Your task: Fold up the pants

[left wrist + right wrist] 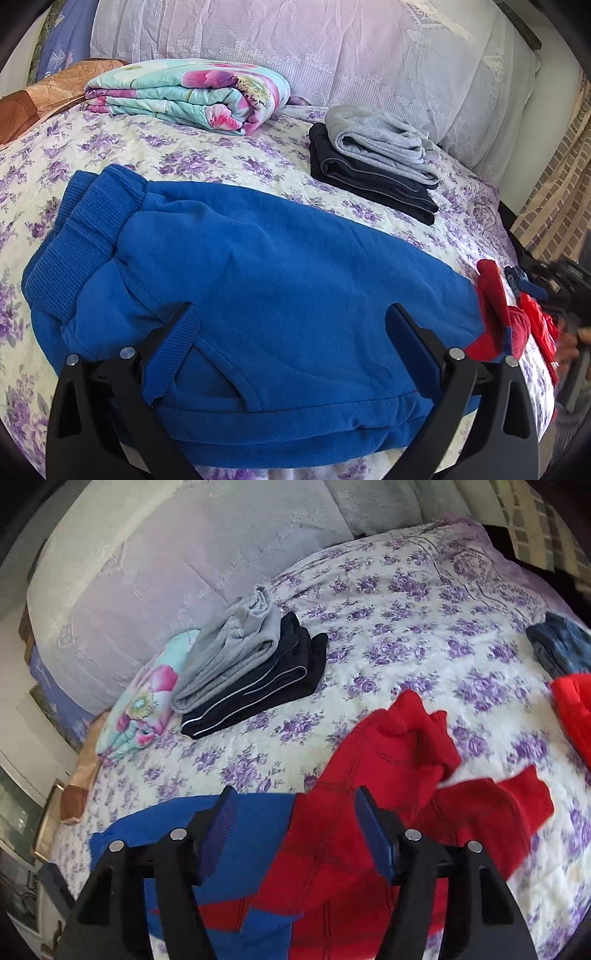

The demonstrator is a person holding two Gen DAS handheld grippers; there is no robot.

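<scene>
My left tool [291,332] sits spread wide, gripping nothing, over the blue pants [266,280] that fill the lower middle of the left wrist view on the bed [229,155]. Right tool [295,819] is also released, hovering above red pants [388,775] in the lower centre of its view. Honestly my worry: the red fabric overlaps the blue edge, so a pinch there could drag both and wreck the fold. No brands or writing readable anywhere.
</scene>
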